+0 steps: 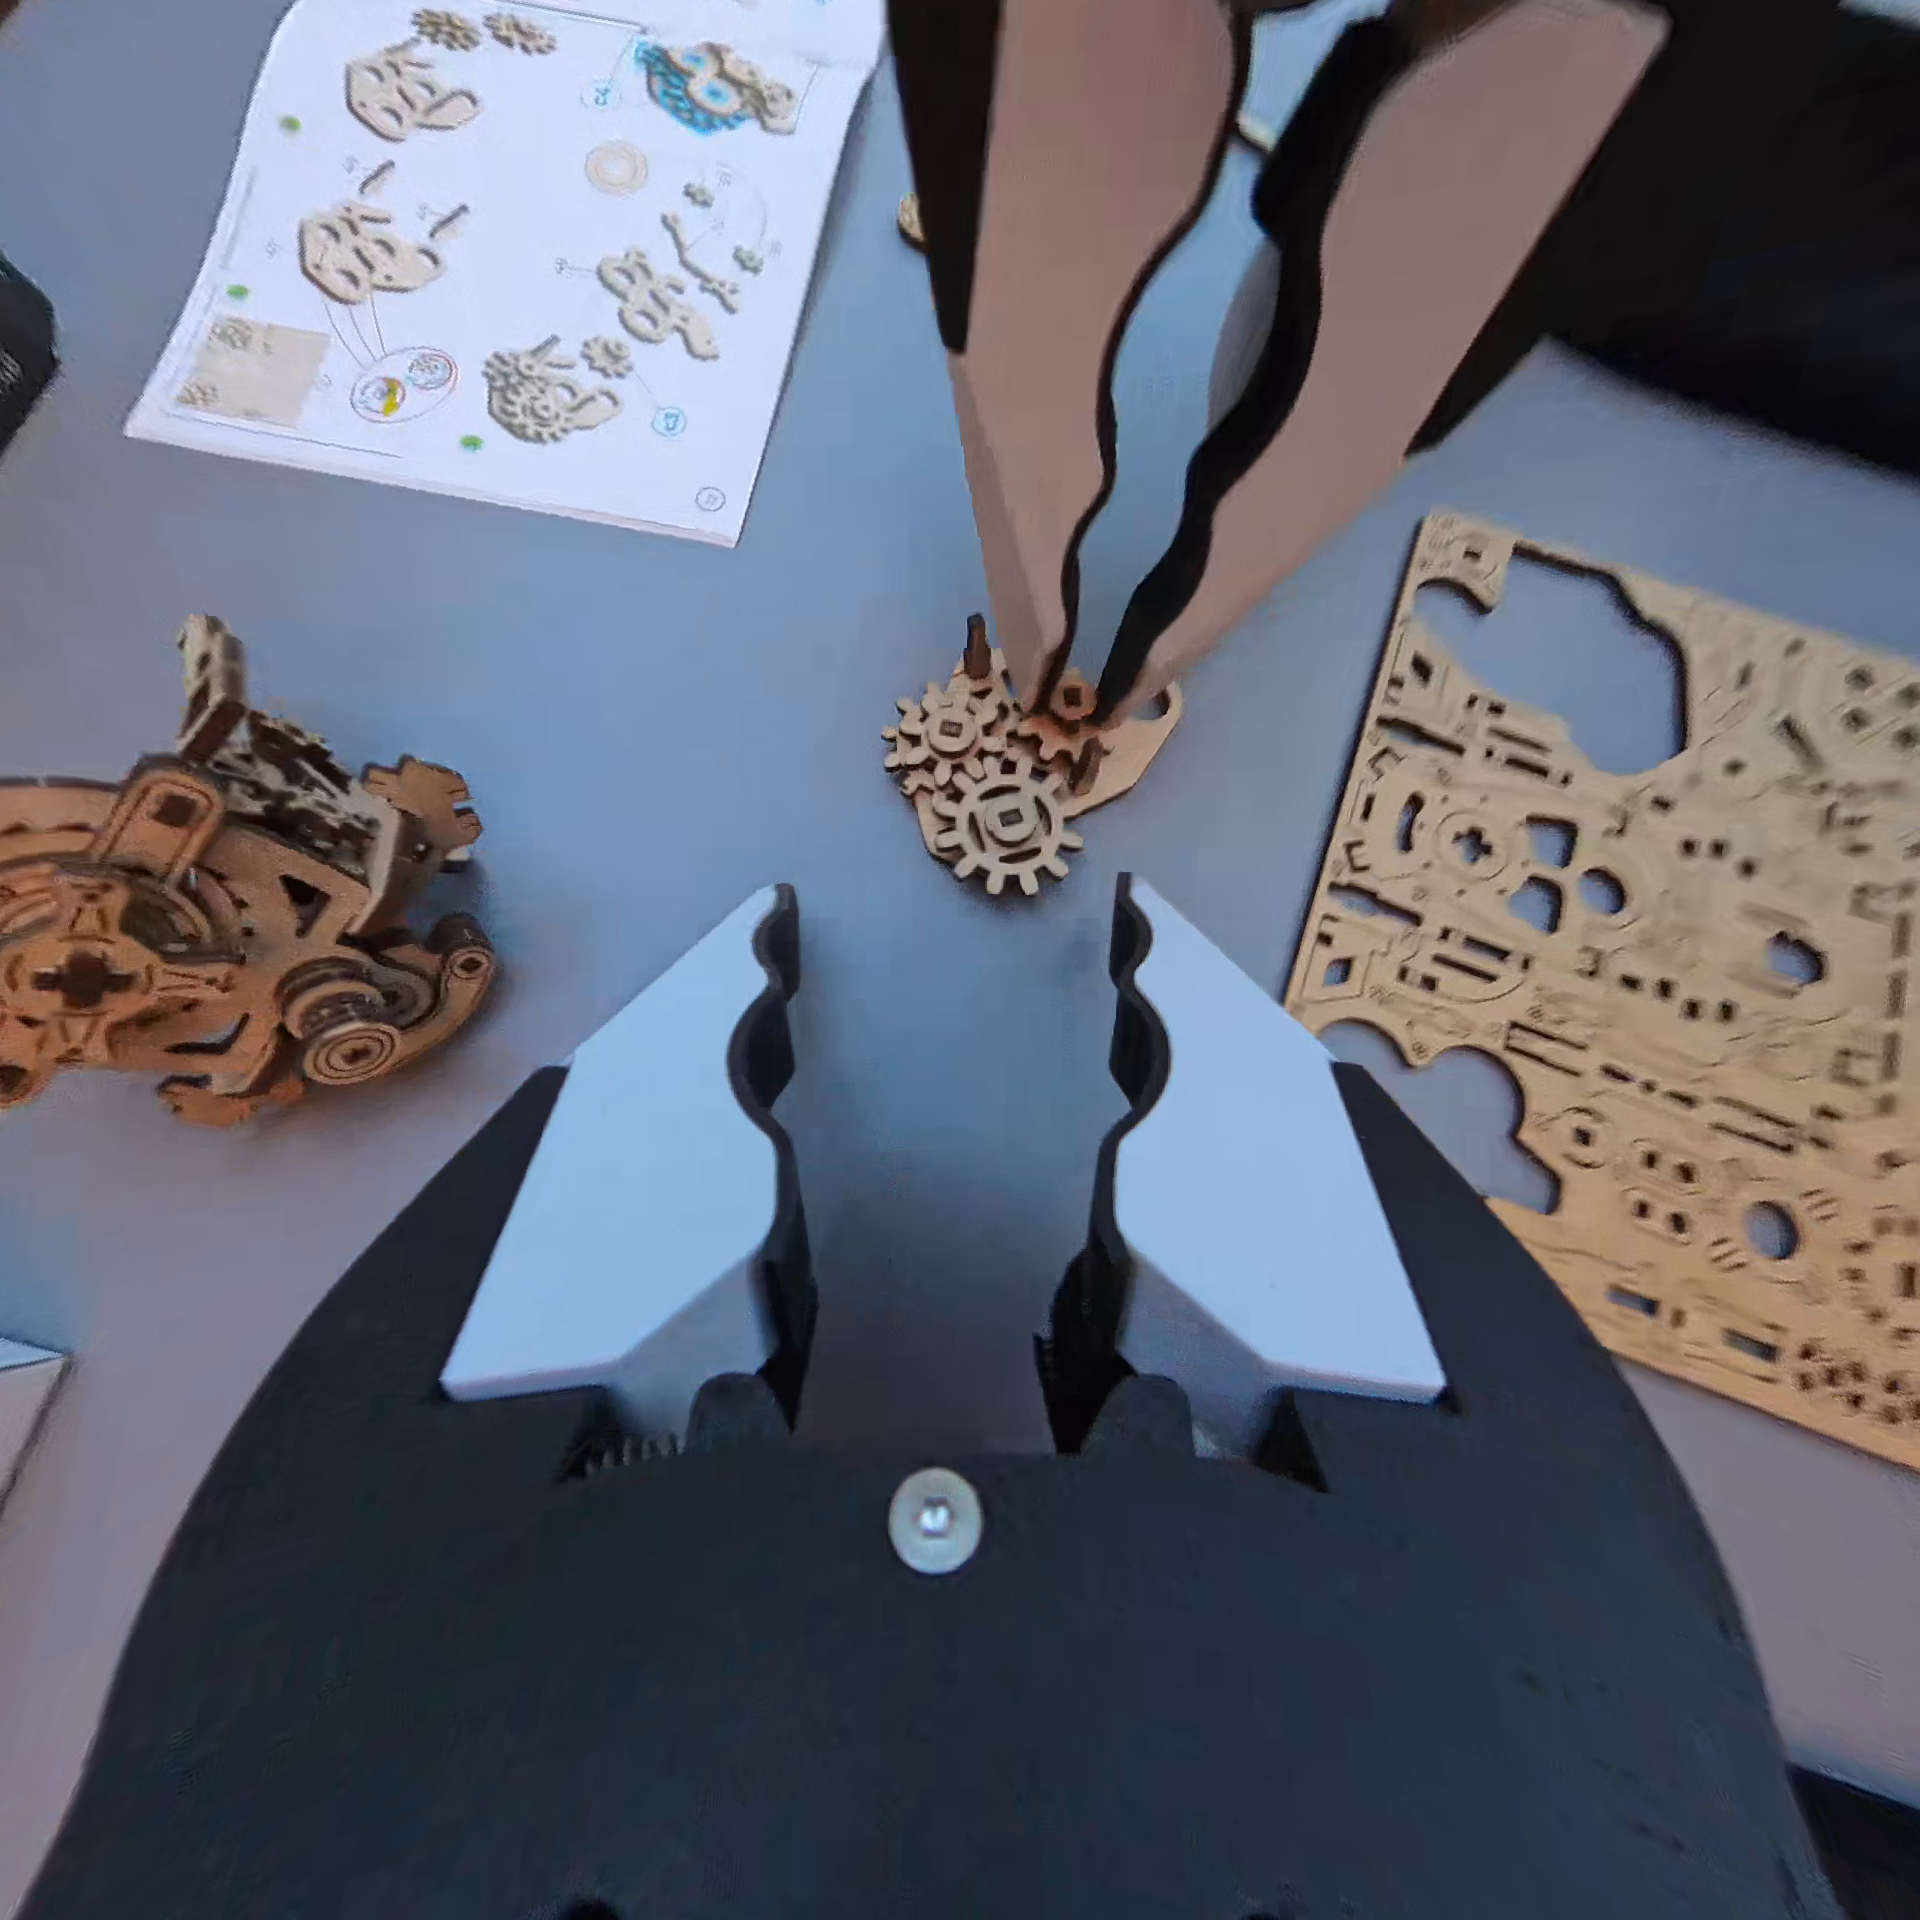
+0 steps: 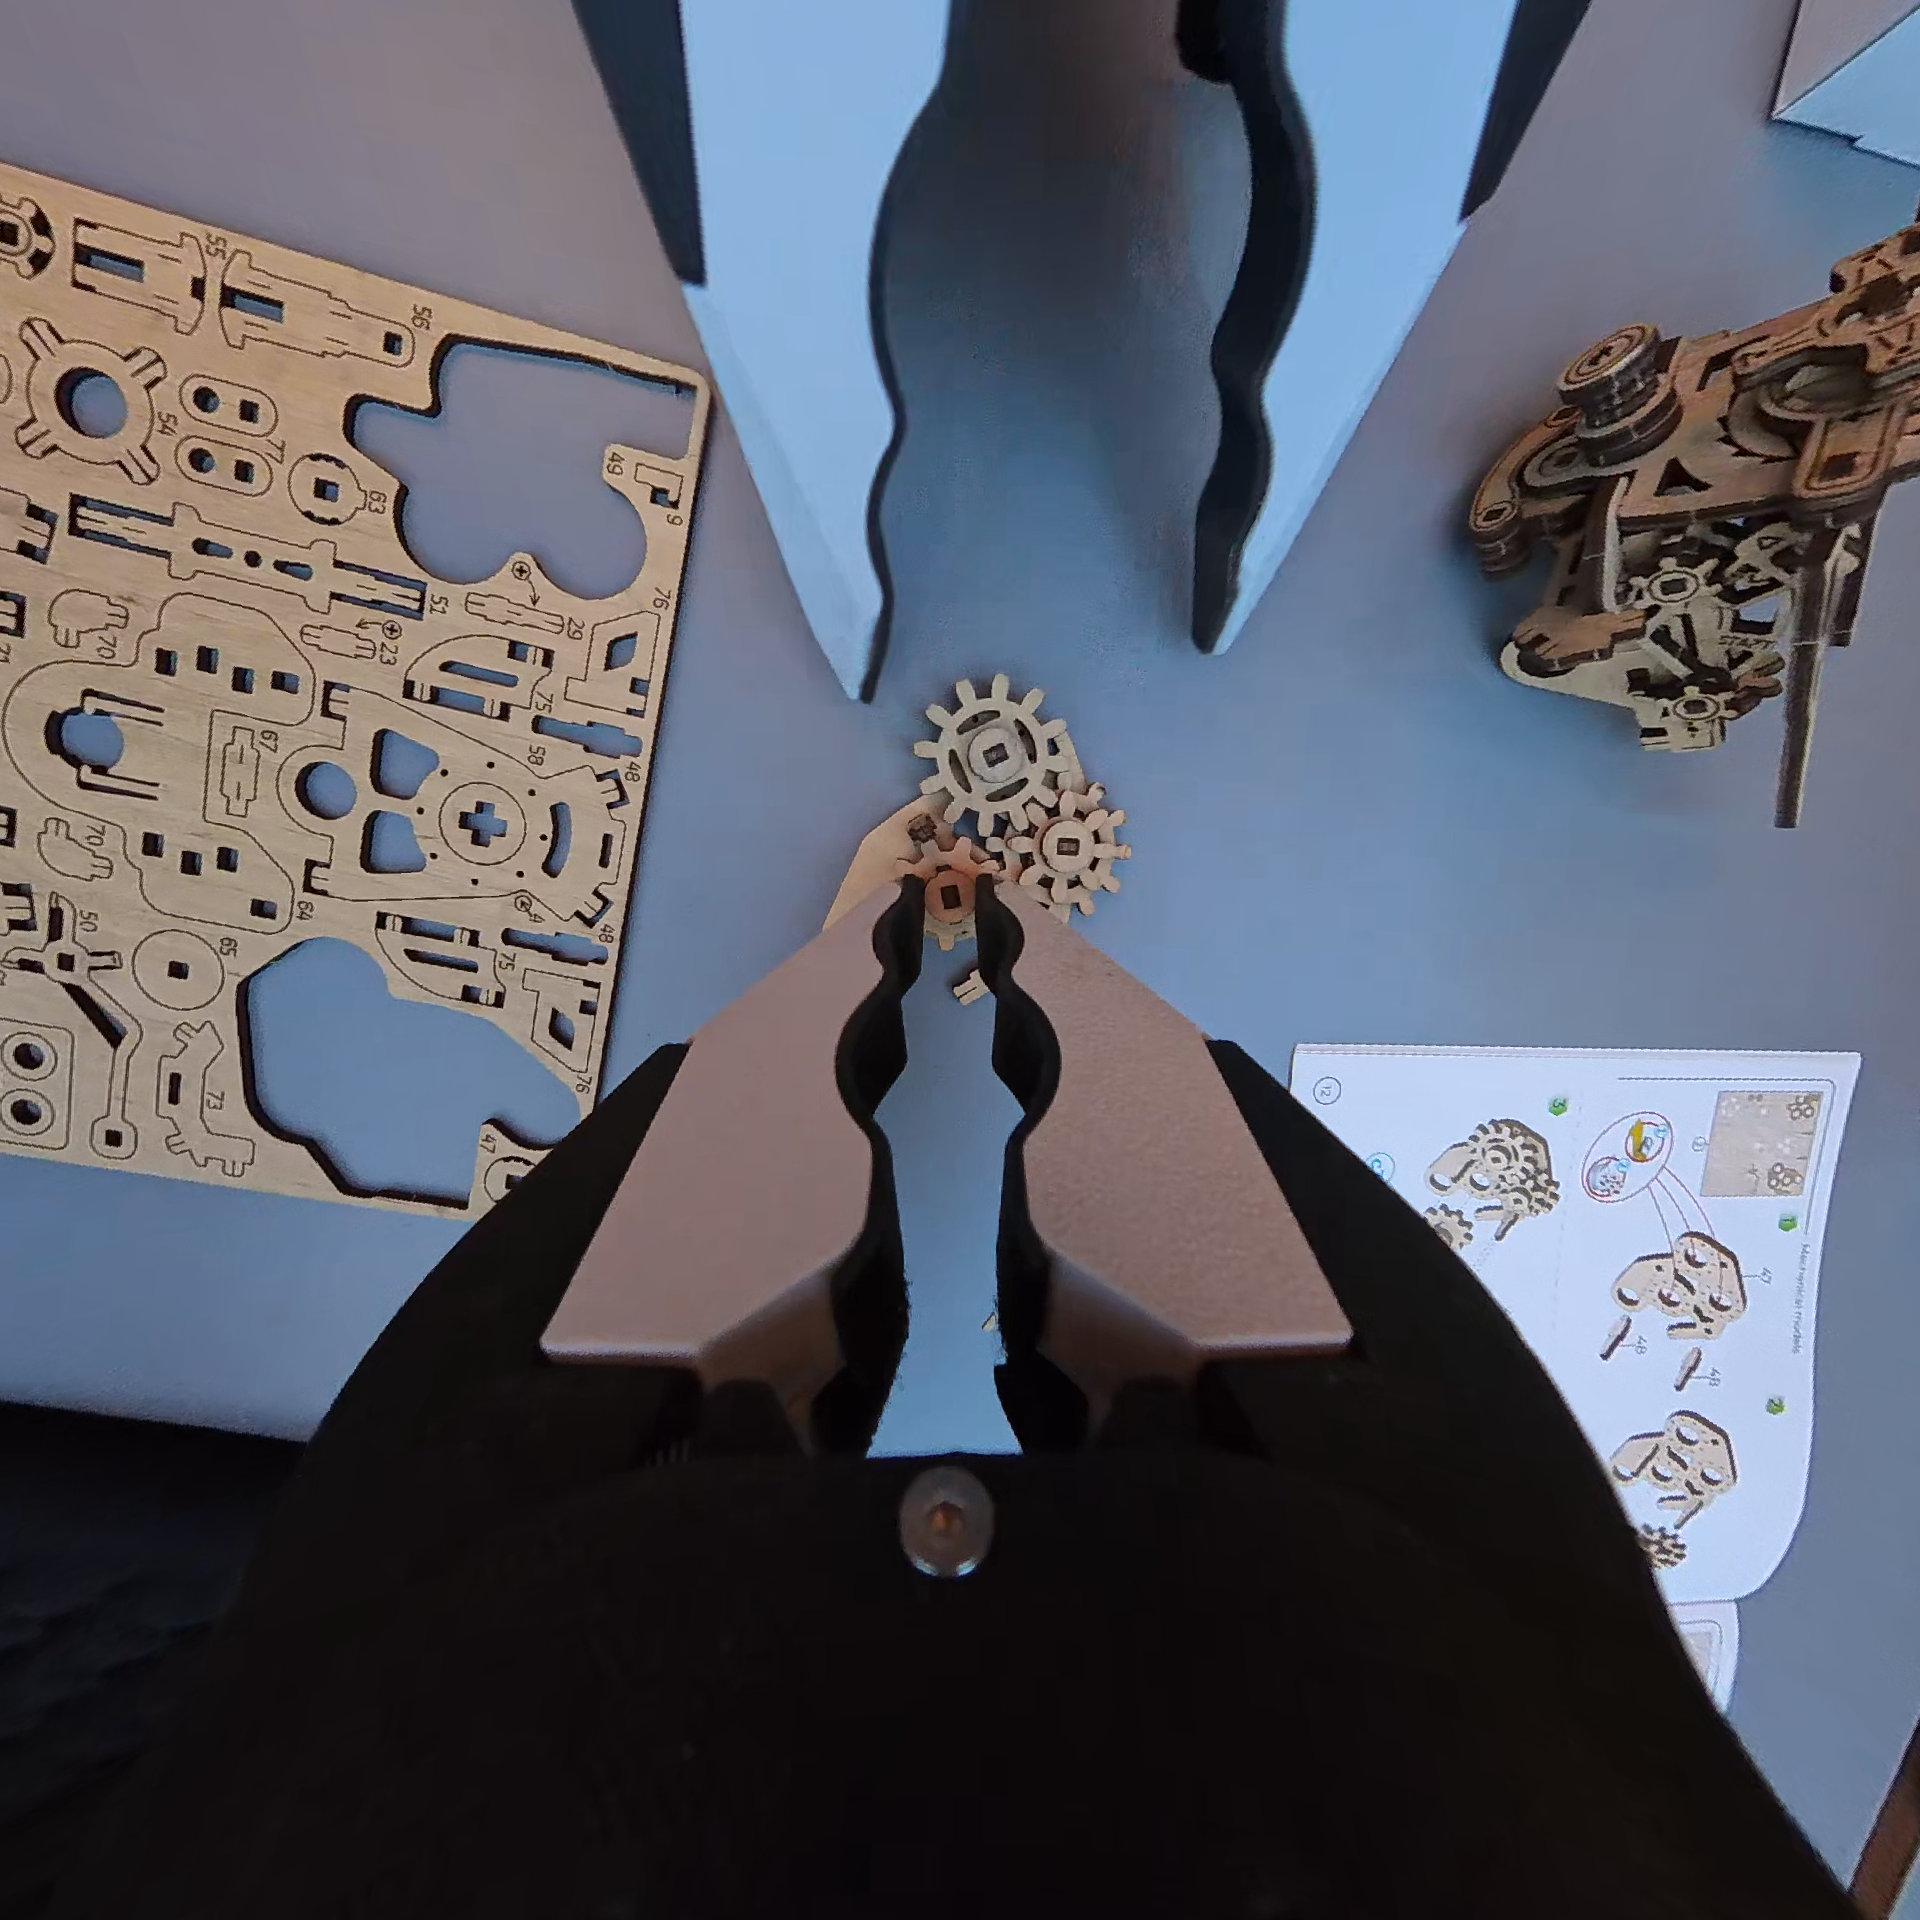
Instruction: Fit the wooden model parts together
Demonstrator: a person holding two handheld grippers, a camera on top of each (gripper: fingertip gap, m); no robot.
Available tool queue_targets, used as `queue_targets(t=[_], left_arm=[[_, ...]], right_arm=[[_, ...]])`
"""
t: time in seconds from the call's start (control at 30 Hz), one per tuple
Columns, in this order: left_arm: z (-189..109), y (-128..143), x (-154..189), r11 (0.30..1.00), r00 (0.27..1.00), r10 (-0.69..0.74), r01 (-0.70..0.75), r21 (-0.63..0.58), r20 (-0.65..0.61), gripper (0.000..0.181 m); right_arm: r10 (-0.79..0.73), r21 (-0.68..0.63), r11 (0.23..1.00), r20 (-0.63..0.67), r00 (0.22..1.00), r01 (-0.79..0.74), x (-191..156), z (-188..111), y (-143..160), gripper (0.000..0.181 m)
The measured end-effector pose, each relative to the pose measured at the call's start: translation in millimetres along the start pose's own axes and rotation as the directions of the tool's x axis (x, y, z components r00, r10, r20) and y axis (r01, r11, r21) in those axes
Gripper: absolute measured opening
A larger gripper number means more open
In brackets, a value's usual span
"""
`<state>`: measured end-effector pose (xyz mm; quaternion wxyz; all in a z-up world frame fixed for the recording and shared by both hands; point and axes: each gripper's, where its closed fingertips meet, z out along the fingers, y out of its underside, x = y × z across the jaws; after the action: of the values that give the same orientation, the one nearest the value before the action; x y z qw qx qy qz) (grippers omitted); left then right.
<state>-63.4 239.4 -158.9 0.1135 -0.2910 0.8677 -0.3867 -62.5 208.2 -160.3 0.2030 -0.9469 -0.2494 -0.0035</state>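
A small wooden plate with three gears [image 1: 1003, 774] lies on the grey table; it also shows in the right wrist view [image 2: 1013, 805]. My right gripper [image 2: 949, 896] is shut on the smallest gear [image 2: 951, 883], pressing it down onto the plate; it shows in the left wrist view too [image 1: 1075, 698]. The large gear [image 2: 992, 753] and the middle gear [image 2: 1065, 847] sit meshed on the plate. My left gripper [image 1: 954, 902] is open and empty, just short of the gear plate; from the right wrist view it shows opposite [image 2: 1039, 665].
A laser-cut wooden parts sheet [image 1: 1621, 966] lies to the right in the left wrist view. A part-built wooden model [image 1: 218, 914] lies to the left. An open instruction booklet [image 1: 520, 239] lies beyond. A tiny loose wooden piece [image 2: 968, 987] lies between my right fingers. My hands' fingertips stand some 4 centimeters from each other.
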Motion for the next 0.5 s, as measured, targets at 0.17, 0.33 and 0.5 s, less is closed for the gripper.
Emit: queue_targets(t=[0.17, 0.33, 0.5], left_arm=[[9.5, -0.7, 2.0, 0.992, 0.991, 0.125, -0.126, 0.012, 0.052, 0.061], [12.5, -2.9, 9.7, 0.985, 0.986, 0.166, -0.165, 0.05, 0.001, 0.036], [11.8, -1.8, 10.5, 0.987, 0.988, 0.156, -0.156, 0.047, -0.003, 0.028]], right_arm=[[0.011, 0.026, 1.0, 0.003, 1.0, -0.011, -0.1, -0.1, 0.0, 0.009], [0.009, 0.051, 0.999, -0.006, 1.0, -0.009, -0.1, -0.3, -0.1, 0.009], [0.031, 0.087, 0.996, 0.0, 1.0, -0.031, -1.3, -0.4, -0.3, 0.01]])
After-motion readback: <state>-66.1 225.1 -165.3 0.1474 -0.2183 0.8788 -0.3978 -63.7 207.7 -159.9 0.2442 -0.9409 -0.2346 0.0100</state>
